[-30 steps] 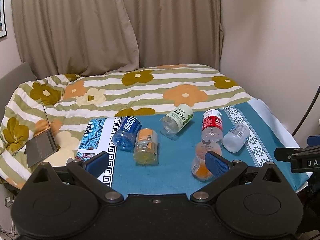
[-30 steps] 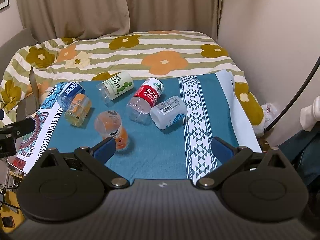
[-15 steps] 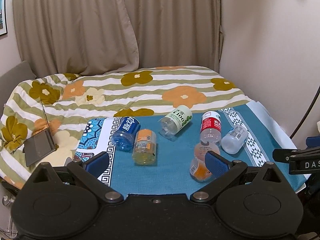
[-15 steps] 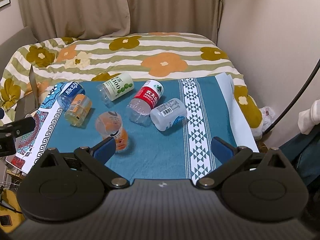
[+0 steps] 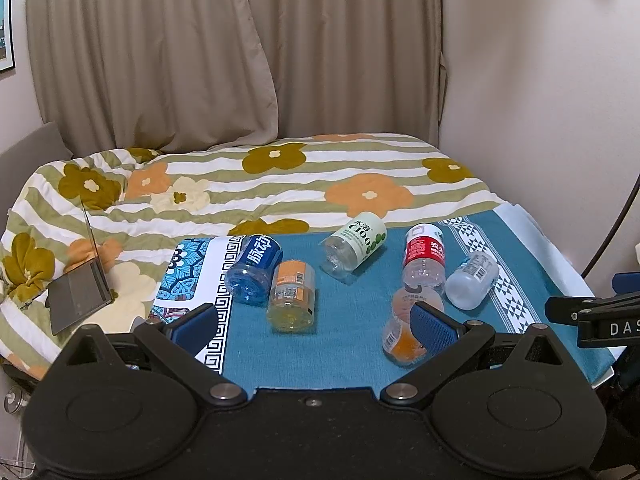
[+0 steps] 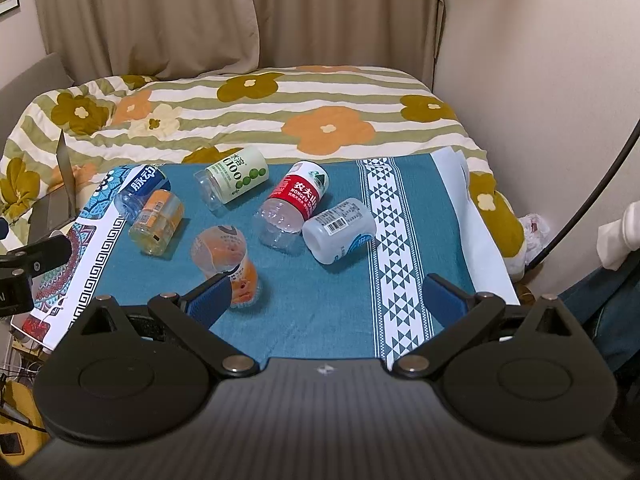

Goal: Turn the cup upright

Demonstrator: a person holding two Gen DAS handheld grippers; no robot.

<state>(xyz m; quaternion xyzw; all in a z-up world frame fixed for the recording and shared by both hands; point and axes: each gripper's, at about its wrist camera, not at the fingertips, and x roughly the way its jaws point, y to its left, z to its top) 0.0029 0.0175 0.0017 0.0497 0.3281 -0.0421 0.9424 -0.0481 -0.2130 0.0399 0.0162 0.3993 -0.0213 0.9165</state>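
Scene: six cut-down bottle cups lie tipped on a teal cloth [image 6: 320, 320] spread over a table at the foot of a flowered bed.
Left gripper [image 5: 314, 326]: released, blue pads wide apart, held back above the cloth's near edge, grasping nothing.
Right gripper [image 6: 326, 298]: likewise spread and empty, hovering short of the cups.
Nearest cup: the orange-tinted cup [image 6: 226, 250] lies on its side just ahead of the right gripper's left pad; in the left wrist view it sits partly behind that gripper's right pad [image 5: 400, 336].
Long axis: runs roughly toward and away from both cameras, slightly skewed.
Nearer hand: hard to call; the cup lies between the two, a shade closer to the right by appearance.
Others: the red-label cup [image 6: 294, 206] and white cup [image 6: 340, 230] touch, farther back.
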